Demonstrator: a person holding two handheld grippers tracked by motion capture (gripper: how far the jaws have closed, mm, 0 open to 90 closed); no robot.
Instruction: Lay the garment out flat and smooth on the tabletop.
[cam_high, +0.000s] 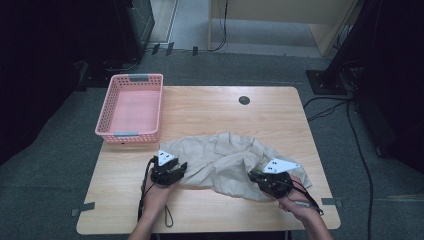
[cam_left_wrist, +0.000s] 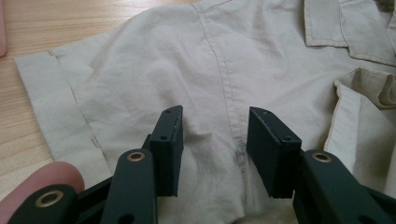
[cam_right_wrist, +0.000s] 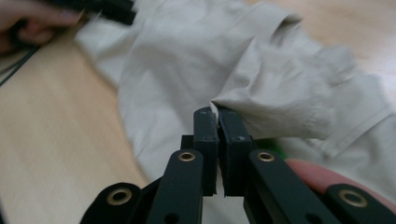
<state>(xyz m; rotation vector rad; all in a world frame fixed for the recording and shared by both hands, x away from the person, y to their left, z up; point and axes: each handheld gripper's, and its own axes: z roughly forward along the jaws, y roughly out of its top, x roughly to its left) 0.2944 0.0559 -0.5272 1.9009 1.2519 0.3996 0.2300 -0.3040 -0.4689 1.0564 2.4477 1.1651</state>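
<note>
On a light wooden table (cam_high: 210, 105), a beige shirt (cam_high: 225, 157) is lying crumpled across the near half of the top while a person is working at it with a two-jaw gripper in each hand. From the high view, the left gripper (cam_high: 176, 171) is sitting at the shirt's left edge, near the sleeve end, and the right gripper (cam_high: 256, 176) is pressing into the cloth toward the garment's right side, with the shirt bunching up between the two. Seen along the left gripper's own jaws (cam_left_wrist: 214, 149), the two black pads are standing partly open over the fabric beside a stitched seam, one pad on each side of a shallow pucker; cloth is lying between them, but the pads are not pinching it. The sleeve hem (cam_left_wrist: 46, 102) is spreading flat on the wood to the left in that view, and the collar and a pocket flap are showing toward the upper right. In the right gripper view, the jaws (cam_right_wrist: 217, 116) are standing nearly together, clamping a thin raised fold of the shirt (cam_right_wrist: 261, 88) at their tips, the cloth lifting into a small peak just above them. A pink plastic basket (cam_high: 111, 102) is sitting at the table's far left corner, well apart from the shirt and from both hands.
</note>
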